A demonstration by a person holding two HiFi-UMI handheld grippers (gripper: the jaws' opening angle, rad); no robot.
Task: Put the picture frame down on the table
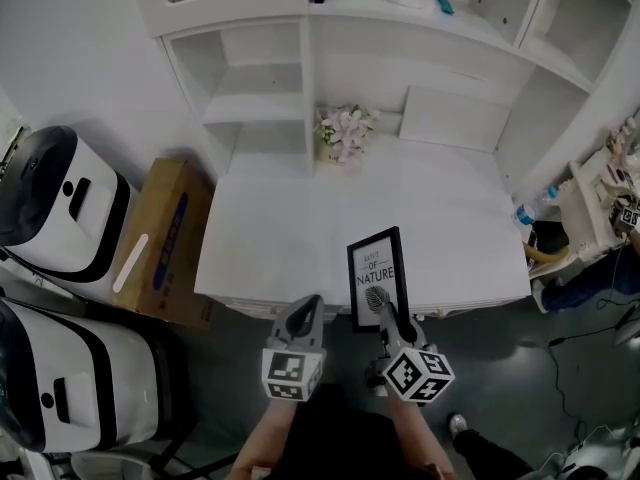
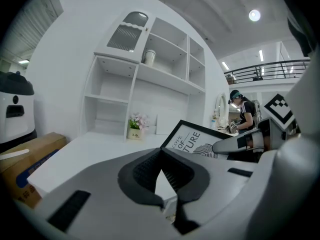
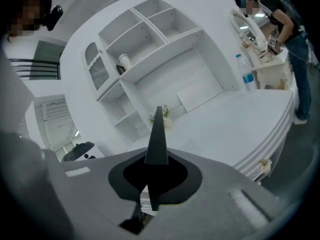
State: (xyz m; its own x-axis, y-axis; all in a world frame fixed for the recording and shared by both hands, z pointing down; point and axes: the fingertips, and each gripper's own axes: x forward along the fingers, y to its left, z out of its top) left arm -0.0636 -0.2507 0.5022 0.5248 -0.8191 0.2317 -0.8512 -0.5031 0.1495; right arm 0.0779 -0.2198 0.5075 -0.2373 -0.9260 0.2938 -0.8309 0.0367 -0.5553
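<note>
The picture frame is black with a white "NATURE" print. It stands upright and tilted at the near edge of the white table. My right gripper is shut on its lower part. In the right gripper view the frame shows edge-on as a thin dark wedge rising from between the jaws of the right gripper. My left gripper hangs just left of the frame, shut and holding nothing. In the left gripper view, the frame and the right gripper lie beyond the left gripper.
A small pot of pink flowers stands at the back of the table under white shelves. A cardboard box and two white machines sit on the floor to the left. A water bottle and a cluttered desk are at the right.
</note>
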